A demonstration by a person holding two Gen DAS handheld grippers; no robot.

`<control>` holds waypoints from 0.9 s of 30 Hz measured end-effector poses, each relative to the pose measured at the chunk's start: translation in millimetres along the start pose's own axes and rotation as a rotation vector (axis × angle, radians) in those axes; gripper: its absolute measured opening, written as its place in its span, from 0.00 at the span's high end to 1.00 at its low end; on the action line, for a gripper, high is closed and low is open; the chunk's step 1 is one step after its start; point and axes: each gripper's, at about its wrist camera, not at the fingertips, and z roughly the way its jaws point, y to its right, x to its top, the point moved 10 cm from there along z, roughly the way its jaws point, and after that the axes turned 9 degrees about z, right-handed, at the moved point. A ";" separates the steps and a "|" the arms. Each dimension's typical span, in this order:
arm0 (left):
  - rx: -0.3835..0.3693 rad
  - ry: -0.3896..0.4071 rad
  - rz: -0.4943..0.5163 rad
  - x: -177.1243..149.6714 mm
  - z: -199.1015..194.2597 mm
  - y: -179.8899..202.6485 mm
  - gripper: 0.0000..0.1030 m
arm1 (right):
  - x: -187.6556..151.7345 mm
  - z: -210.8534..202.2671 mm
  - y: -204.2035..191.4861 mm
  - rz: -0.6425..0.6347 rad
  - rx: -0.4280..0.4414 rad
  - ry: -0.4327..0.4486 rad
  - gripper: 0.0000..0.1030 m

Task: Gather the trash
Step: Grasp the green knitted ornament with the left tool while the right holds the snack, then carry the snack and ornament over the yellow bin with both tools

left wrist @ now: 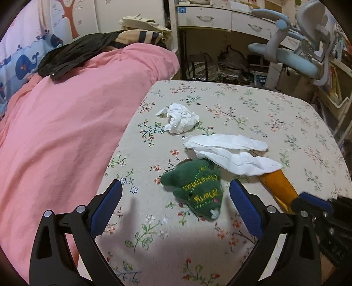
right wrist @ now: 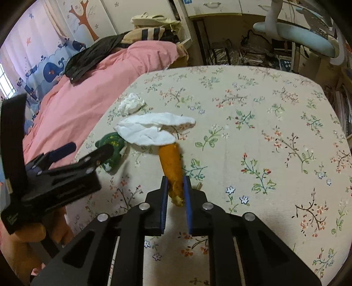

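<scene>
On the floral tabletop (left wrist: 253,105) lie a crumpled white tissue (left wrist: 179,117), a long flattened white tissue (left wrist: 231,153) and a green plush Christmas tree (left wrist: 195,189). An orange carrot-like piece (left wrist: 278,187) sticks out from under the flat tissue. My left gripper (left wrist: 176,193) is open, its fingers either side of the green plush, just above the table. My right gripper (right wrist: 175,187) is shut on the near end of the orange piece (right wrist: 172,167). The flat tissue (right wrist: 151,128) covers its far end; the crumpled tissue (right wrist: 132,103) lies behind.
A bed with a pink quilt (left wrist: 72,123) and dark clothes (left wrist: 72,55) borders the table on the left. A desk with drawers (left wrist: 220,17) and a light blue chair (left wrist: 292,55) stand behind. The right half of the tabletop (right wrist: 275,132) carries only the cloth.
</scene>
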 end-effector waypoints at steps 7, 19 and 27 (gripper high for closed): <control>-0.008 -0.021 0.005 3.6 13.8 2.2 0.12 | 3.3 8.0 -6.3 -0.027 0.006 0.009 0.57; -0.128 -0.047 0.038 0.2 17.3 11.4 0.57 | 12.7 20.2 -5.3 -0.062 -0.049 0.019 0.82; -0.151 -0.021 -0.007 -0.4 1.3 -1.6 0.61 | 15.7 -1.3 -1.2 -0.015 -0.029 0.049 0.83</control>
